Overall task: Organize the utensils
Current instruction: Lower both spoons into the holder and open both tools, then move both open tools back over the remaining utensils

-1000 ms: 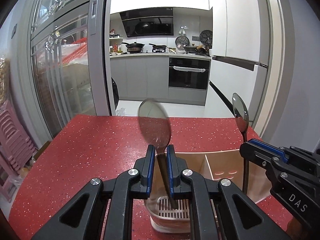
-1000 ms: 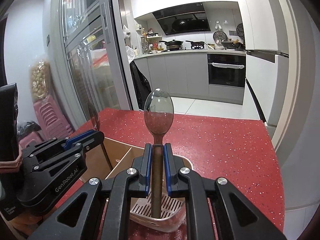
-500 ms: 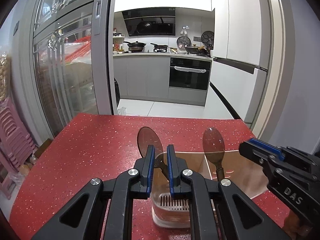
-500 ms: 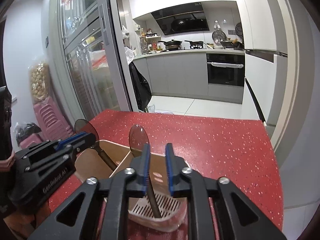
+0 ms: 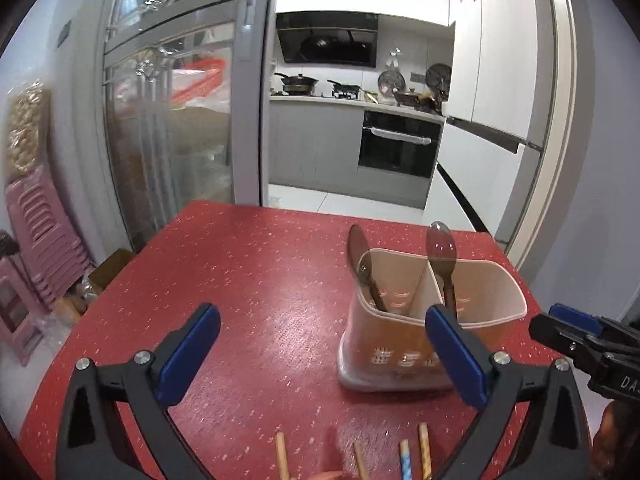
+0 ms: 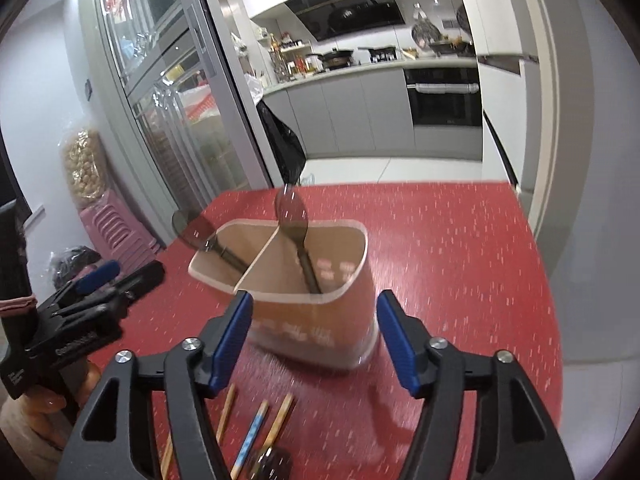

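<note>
Two spoons (image 5: 441,257) in holder (image 6: 320,320), both grippers' jaws opening, empty, just short of it

The letters "DA" show in white on the black body of the right gripper (image 5: 568,336), cut by the picture's edge. Lettering on the left gripper (image 6: 116,276) is blurred, unreadable.

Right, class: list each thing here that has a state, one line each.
Left gripper: opening, nothing between its pads.
Right gripper: opening, empty.
Utensil holder: upright on the table.
Left spoon: leaning in the left compartment.
Right spoon: standing in the right compartment.
Chopsticks: lying loose on the table.
</note>
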The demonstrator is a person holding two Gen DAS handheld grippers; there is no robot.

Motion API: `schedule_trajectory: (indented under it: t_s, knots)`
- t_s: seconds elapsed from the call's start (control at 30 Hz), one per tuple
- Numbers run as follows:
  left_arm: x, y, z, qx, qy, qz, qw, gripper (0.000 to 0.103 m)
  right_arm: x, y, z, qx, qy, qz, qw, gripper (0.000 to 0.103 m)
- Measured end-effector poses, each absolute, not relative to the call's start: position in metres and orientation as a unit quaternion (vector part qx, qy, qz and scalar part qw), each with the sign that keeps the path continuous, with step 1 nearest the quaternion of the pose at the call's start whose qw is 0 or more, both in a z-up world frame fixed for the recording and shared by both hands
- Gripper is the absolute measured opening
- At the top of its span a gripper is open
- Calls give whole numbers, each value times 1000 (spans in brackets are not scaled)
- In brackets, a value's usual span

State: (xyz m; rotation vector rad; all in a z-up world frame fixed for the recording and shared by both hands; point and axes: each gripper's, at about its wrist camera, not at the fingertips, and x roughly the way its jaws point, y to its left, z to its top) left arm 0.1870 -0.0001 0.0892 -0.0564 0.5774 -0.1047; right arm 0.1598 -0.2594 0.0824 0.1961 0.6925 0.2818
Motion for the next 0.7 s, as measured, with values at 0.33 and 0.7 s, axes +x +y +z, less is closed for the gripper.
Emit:
schedule_trajectory:
  t_s: [0.33, 0.7]
  knots:
    - [138, 37, 24, -30, 406, -32, 913, 103, 112, -252, 54, 100, 423, 126, 892, 79]
    - [97, 58, -27, -39, 471, -5, 881, 103, 66, -260, -2, 124, 508, 90, 847, 79]
